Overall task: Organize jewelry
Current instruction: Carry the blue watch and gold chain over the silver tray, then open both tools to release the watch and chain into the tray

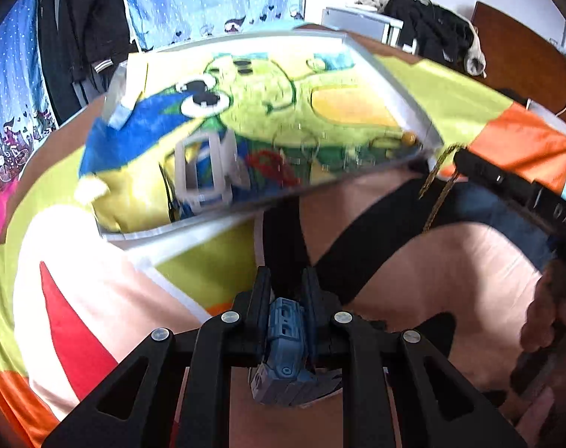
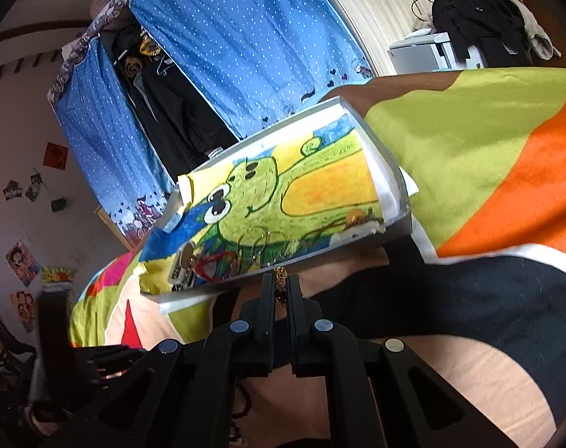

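- The right gripper (image 2: 281, 285) has its jaws clenched on a gold chain (image 2: 281, 280), which is pinched right between the tips; in the left wrist view the same chain (image 1: 437, 183) dangles loose below the right gripper (image 1: 465, 160).
- The left gripper (image 1: 286, 280) has its jaws drawn nearly together with nothing visible between the tips; I judge it clenched and empty.
- The step in hand looks like carrying the chain to the shallow white box (image 2: 391, 166), lined with a frog-print cloth (image 2: 283, 194), that sits just ahead of the right jaws on the bed's bright blanket (image 2: 469, 130).
- Next, I reckon, the right jaws need to go up and forward over the near rim, then let go so the chain settles on bare cloth.
- Already in the box, close beyond the right jaws: thin hoop rings (image 2: 260, 242), a red cord piece (image 2: 212, 261), and a pale bracelet-like piece (image 2: 180, 267) to the left.
- What could get in the way: the near rim could catch the hanging chain, and the hoops lie right where it would drop, so tangling is a risk.
- The box looks tilted and blurred from the left side; I cannot tell whether anything is touching it.
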Motion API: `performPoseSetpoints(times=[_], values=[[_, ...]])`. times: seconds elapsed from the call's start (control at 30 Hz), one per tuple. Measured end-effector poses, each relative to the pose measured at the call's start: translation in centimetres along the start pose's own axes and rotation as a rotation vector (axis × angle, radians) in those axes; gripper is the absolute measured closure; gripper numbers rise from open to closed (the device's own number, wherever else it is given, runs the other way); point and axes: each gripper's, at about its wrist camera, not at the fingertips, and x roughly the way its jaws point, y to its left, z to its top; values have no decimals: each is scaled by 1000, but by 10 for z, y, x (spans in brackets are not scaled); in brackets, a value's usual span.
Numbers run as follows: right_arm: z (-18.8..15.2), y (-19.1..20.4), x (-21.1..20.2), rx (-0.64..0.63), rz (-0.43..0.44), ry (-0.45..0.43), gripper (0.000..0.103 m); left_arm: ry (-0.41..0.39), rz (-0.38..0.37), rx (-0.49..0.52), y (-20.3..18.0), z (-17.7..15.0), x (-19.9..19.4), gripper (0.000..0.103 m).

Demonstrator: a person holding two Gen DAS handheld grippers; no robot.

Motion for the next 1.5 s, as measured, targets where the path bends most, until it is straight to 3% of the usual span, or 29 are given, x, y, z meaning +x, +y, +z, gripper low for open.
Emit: performPoseSetpoints(times=[0.43,0.73,0.83,0.93,1.17,1.23,1.27,1.3,1.43,1.5], values=[[19,-7,1,17,25,-55,97,-57,-38,-95,-13,46,7,89],[41,-16,21,23,44,-95,97,-205,-41,-261,10,99,4,89],[46,-22,35,27,45,-93,97,-240,1,-287,11,114,13,89],[47,-30,46,42,43,-78,97,-228,71,-293,9,122,35,89],[45,-48,59,74,-22,-49,94,-146,129,-309,9,115,69,88],[45,-51,57,80,-31,-48,94,-150,130,-313,10,114,67,74],[46,-52,56,79,-35,-48,94,-154,129,-318,11,113,64,57],[47,-51,53,72,-48,-48,94,-172,123,-328,12,112,58,50],[52,-50,42,64,-64,-64,82,-225,118,-328,11,111,31,44],[55,-48,35,61,-68,-73,80,-254,119,-317,8,109,14,34]])
